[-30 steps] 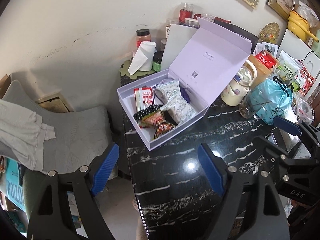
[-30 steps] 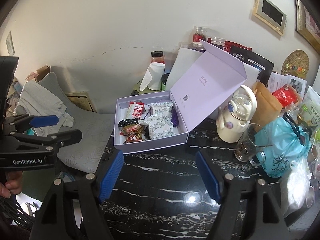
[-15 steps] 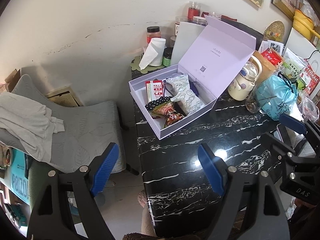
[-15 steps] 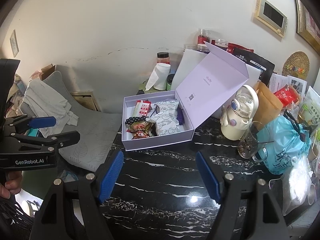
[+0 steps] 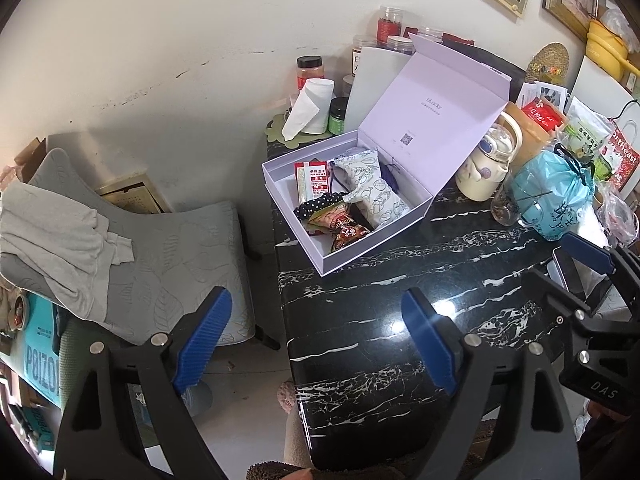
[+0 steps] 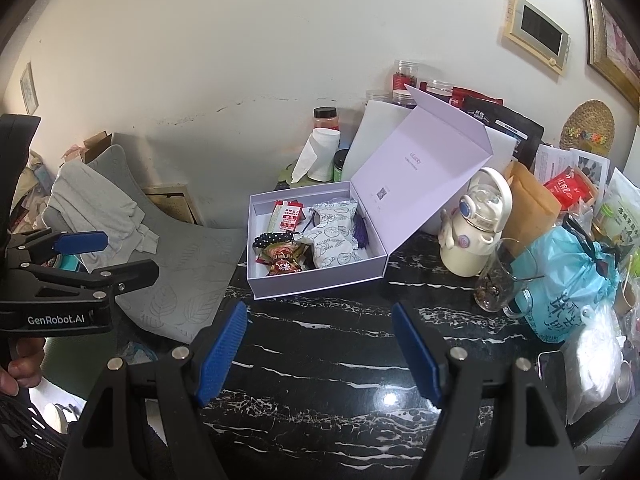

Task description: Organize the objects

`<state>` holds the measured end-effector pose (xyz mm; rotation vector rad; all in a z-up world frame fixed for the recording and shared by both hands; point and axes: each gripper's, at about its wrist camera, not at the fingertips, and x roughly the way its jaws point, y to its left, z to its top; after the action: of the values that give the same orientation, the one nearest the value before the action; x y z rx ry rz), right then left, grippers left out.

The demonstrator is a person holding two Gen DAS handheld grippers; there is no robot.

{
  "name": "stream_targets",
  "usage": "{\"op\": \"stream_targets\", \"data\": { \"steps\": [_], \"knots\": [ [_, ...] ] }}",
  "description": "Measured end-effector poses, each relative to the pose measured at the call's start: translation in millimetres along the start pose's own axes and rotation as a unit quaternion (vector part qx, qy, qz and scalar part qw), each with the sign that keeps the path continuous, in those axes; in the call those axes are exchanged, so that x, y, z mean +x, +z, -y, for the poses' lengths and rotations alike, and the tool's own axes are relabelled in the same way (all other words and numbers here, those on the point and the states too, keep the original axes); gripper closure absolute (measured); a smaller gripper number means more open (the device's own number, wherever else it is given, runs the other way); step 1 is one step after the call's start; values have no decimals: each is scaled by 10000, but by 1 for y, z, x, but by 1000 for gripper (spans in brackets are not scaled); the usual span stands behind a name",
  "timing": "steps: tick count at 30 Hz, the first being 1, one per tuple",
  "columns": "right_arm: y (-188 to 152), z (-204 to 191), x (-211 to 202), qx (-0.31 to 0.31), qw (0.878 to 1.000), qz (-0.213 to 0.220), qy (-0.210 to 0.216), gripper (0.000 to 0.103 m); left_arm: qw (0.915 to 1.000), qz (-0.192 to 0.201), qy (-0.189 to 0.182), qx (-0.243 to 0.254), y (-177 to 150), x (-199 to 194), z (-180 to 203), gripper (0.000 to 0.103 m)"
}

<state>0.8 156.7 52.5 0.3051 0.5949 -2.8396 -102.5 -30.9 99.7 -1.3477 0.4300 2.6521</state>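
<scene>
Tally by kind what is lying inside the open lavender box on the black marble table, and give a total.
Red-and-white packet: 1
White printed pouch: 1
Black polka-dot item: 1
Red-brown snack wrappers: 2
Purple tassel: 1
Total: 6

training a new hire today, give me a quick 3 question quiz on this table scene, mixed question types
1. True or false: the lavender box has its lid shut.
2. Which stands nearest the box's open lid: A the cream kettle, B the blue plastic bag, C the paper roll?
3. Fill in: both grippers' jaws hold ____.

Key: 1 false, the lid stands open. 2 A. 3 nothing; the left gripper and right gripper are open over the black marble table.
</scene>
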Motion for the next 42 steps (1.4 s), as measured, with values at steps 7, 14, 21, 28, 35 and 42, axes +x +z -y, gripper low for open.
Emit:
{"op": "stream_targets", "data": {
  "steps": [7, 14, 21, 28, 35, 42],
  "knots": [
    [-4, -2, -7, -15, 10000, 62, -16, 28, 10000, 15, 2, -28, -3, -6, -1, 16],
    [-6, -4, -10, -18, 10000, 85, -12, 28, 10000, 27, 19, -24, -8, -11, -3, 16],
    [-8, -6, -14, -24, 10000, 90, -28, 27, 10000, 34, 28, -14, -11, -13, -5, 16],
    [-9, -10, -17, 11, 9999, 70, -101, 28, 10000, -38, -26, -26, -16, -14, -8, 16],
    [-4, -21, -20, 85, 9997, 130, -179, 28, 9999, 23, -79, 110, -14, -19, -16, 16],
    [-3, -35, -27, 223, 9992, 146, -283, 28, 9996, 92, -115, 255, -12, -29, -28, 16]
  ]
}}
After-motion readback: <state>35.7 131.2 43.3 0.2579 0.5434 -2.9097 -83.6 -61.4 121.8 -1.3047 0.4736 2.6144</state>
